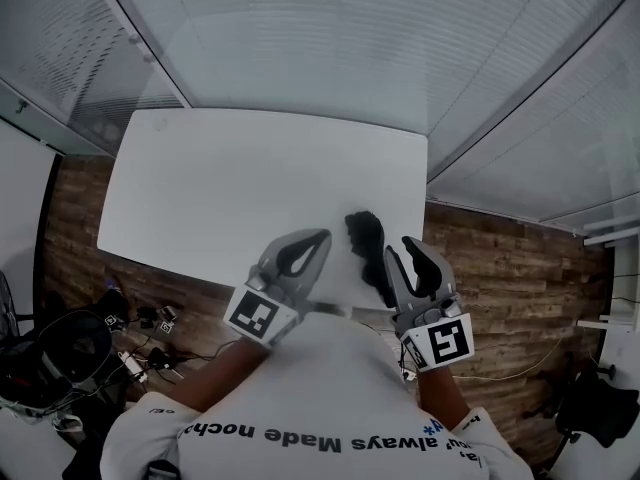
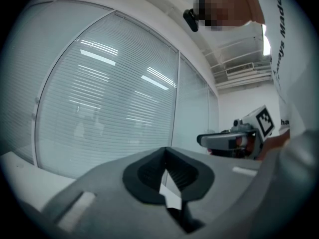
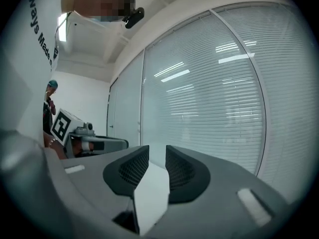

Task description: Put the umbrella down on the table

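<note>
A folded black umbrella lies on the white table by its near edge, between my two grippers. My left gripper hovers just left of it, raised and pointing level; in the left gripper view its jaws meet at the tips with nothing in them. Just right of the umbrella is my right gripper, also raised. In the right gripper view a narrow gap shows between its pads and nothing sits in it. Neither gripper touches the umbrella.
Glass walls with blinds run behind and to the right of the table. Cables and small gear lie on the wooden floor at the left, and a dark object at the right. A person stands far off.
</note>
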### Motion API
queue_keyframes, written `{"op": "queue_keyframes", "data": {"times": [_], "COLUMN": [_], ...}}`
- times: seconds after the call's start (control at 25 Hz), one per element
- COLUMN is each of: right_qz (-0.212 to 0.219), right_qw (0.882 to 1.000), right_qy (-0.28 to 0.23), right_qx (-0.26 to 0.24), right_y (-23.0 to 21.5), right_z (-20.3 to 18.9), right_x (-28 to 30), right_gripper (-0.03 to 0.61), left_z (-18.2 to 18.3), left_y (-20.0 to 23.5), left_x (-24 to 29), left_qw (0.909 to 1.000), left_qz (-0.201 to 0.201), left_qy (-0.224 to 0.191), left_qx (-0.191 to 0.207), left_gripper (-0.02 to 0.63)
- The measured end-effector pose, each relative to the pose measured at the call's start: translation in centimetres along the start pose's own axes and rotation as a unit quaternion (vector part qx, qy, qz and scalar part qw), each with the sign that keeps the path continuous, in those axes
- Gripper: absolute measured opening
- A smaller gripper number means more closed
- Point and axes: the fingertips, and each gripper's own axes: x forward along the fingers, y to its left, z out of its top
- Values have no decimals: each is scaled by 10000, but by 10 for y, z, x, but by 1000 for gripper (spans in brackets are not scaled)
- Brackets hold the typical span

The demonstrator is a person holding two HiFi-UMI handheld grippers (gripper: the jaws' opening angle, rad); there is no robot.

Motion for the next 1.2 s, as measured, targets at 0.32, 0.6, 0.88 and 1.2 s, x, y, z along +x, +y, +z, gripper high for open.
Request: {"op": "queue_keyframes", "data": {"times": [0.32, 0.6, 0.88, 1.2], "right_qz": [40, 28, -29, -56], "right_qw": [9999, 9998, 9998, 9998], "right_qy": [-141, -179, -169, -160], "right_qx": [-15, -91, -58, -83], "right_y": [12, 11, 7, 7], "right_z": [13, 17, 14, 14], "right_x": [0, 2, 6, 1], "right_gripper": [77, 77, 77, 77], "left_z": [4, 8, 5, 5], "left_y": [-1, -1, 3, 0], "left_x": [0, 1, 1, 1], "left_qw": [10000, 10000, 9999, 9999], "left_qz": [21, 56, 70, 76], "left_qy": [-46, -73, -84, -95], "left_qx": [13, 20, 21, 40], "left_gripper": [3, 3, 2, 3]}}
